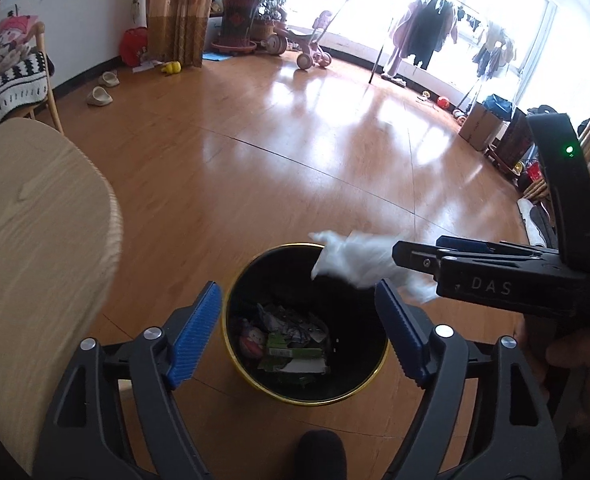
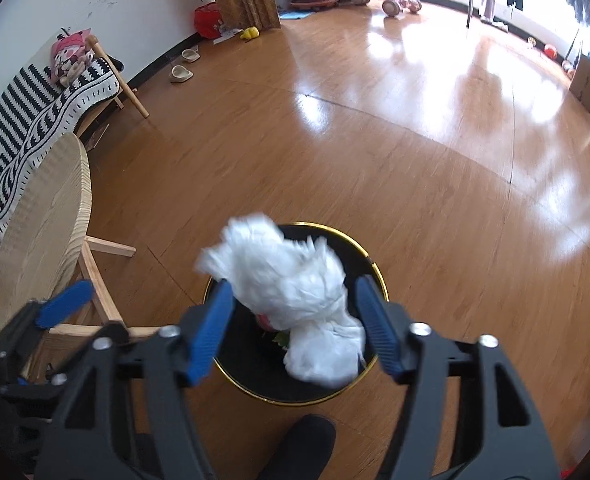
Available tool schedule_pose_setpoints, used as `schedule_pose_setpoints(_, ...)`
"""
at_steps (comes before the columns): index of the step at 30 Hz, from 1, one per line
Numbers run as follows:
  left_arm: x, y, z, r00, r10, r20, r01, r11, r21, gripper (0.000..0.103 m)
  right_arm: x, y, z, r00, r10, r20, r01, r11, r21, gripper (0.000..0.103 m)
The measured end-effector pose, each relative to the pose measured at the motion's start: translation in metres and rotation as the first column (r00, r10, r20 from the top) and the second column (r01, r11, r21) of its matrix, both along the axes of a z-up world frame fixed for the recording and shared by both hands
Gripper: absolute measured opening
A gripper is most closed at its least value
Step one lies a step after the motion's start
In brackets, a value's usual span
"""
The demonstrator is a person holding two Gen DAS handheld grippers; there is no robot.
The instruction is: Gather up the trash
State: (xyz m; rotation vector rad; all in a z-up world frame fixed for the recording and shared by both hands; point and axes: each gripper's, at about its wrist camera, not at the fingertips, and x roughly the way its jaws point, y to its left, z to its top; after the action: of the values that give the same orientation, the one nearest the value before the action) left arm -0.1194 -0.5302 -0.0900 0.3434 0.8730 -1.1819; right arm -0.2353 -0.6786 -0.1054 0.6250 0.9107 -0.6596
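both grippers hover over the black bin [image 1: 295,394]. left gripper [image 1: 298,334] gapes empty; right gripper [image 2: 295,330] stands apart, the white tissue wad [image 2: 295,292] loose between its pads above the rim. dropping step; next, probably more trash.

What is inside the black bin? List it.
In the black bin lie crumpled wrappers, a green carton and a red-and-pink packet. A white tissue wad above the rim covers much of the inside in the right wrist view.
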Motion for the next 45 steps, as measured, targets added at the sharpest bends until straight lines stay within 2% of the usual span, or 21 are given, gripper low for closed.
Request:
schedule_pose_setpoints(5, 0.016, 0.035, 0.021, 0.998, 0.038, 0.057, -0.038, 0.999, -0.013, 0.09, 0.023, 0.013, 0.007, 1.0, 0.026, -0.014, -0.027, 0.999, -0.027, 0.068)
schedule_pose_setpoints(7, 0.031, 0.056, 0.032, 0.992, 0.09, 0.091, -0.088, 0.996, -0.021, 0.093, 0.039, 0.025, 0.019, 0.999, 0.049, 0.002, -0.049, 0.997, -0.061, 0.074)
schedule_pose_setpoints(11, 0.069, 0.108, 0.052, 0.956, 0.255, 0.142, -0.256, 0.967, -0.013, 0.095, 0.077, 0.061, 0.049, 0.99, 0.121, 0.072, -0.111, 0.986, -0.126, 0.082)
schedule_pose_setpoints(14, 0.103, 0.159, 0.067, 0.902, 0.4, 0.161, -0.403, 0.915, -0.013, 0.096, 0.116, 0.098, 0.072, 0.97, 0.199, 0.137, -0.176, 0.97, -0.166, 0.086)
schedule_pose_setpoints(17, 0.135, 0.217, 0.082, 0.819, 0.533, 0.21, -0.542, 0.84, -0.021, 0.096, 0.158, 0.144, 0.089, 0.937, 0.299, 0.179, -0.266, 0.946, -0.185, 0.086)
schedule_pose_setpoints(20, 0.163, 0.284, 0.094, 0.718, 0.651, 0.244, -0.667, 0.745, -0.025, 0.096, 0.2, 0.197, 0.1, 0.892, 0.412, 0.187, -0.372, 0.903, -0.214, 0.087)
schedule_pose_setpoints(23, 0.181, 0.337, 0.104, 0.648, 0.728, 0.223, -0.741, 0.671, -0.035, 0.096, 0.239, 0.256, 0.106, 0.833, 0.524, 0.18, -0.479, 0.844, -0.241, 0.087)
schedule_pose_setpoints(24, 0.189, 0.361, 0.108, 0.616, 0.759, 0.212, -0.77, 0.636, -0.041, 0.096, 0.249, 0.274, 0.108, 0.815, 0.552, 0.177, -0.506, 0.826, -0.248, 0.087)
schedule_pose_setpoints(27, 0.197, 0.413, 0.11, 0.537, 0.821, 0.193, -0.83, 0.555, -0.053, 0.096, 0.273, 0.319, 0.11, 0.764, 0.622, 0.17, -0.574, 0.776, -0.261, 0.087)
schedule_pose_setpoints(30, 0.204, 0.453, 0.107, 0.475, 0.86, 0.186, -0.871, 0.49, -0.04, 0.096, 0.289, 0.364, 0.108, 0.713, 0.683, 0.159, -0.634, 0.724, -0.271, 0.087)
schedule_pose_setpoints(33, 0.21, 0.484, 0.102, 0.438, 0.881, 0.177, -0.893, 0.45, -0.028, 0.096, 0.307, 0.404, 0.108, 0.67, 0.727, 0.151, -0.675, 0.681, -0.282, 0.087)
schedule_pose_setpoints(38, 0.211, 0.522, 0.099, 0.391, 0.903, 0.177, -0.915, 0.402, -0.029, 0.096, 0.318, 0.447, 0.102, 0.629, 0.763, 0.149, -0.711, 0.642, -0.287, 0.088)
schedule_pose_setpoints(45, 0.214, 0.549, 0.091, 0.364, 0.914, 0.177, -0.928, 0.373, -0.015, 0.096, 0.336, 0.487, 0.094, 0.589, 0.798, 0.127, -0.747, 0.598, -0.293, 0.088)
